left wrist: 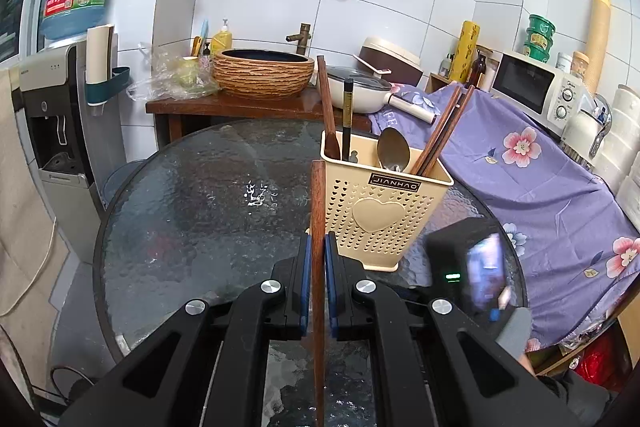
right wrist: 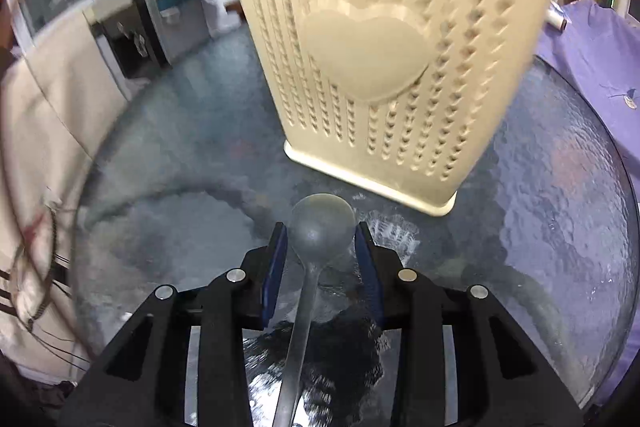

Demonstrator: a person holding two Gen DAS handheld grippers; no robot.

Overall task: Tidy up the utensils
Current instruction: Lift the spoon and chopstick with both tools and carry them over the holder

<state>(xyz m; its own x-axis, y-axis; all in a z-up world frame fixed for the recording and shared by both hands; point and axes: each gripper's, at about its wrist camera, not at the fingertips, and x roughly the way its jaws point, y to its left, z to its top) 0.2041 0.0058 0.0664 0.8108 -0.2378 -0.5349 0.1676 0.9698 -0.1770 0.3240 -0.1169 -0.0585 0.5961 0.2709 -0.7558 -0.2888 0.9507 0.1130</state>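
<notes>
The round glass bench fills the lower half of both views, and one cream perforated holder is stood on it, right of centre in the left wrist view and filling the upper middle of the right wrist view. In the holder, counted from the left wrist view, are held one wooden spatula, one dark chopstick, one metal spoon with its bowl upward, and a pair of brown chopsticks leaning to the upper right. One further grey spoon is seen lying on the bench in the lower middle of the right wrist view, just in front of the holder's base; its long axis runs from the bottom of the frame up toward the holder, bowl end farthest up. The right tongs are placed astride that bowl, with the blue pads close to either side; no earlier view is given, and whether the pads already press on the bowl cannot be told, though a thin gap seems left. The right hand is thus judged much the nearer to this spoon. The left tongs are clenched on one brown wooden stick, held upright along the frame's middle, its top just left of the holder's near corner.
</notes>
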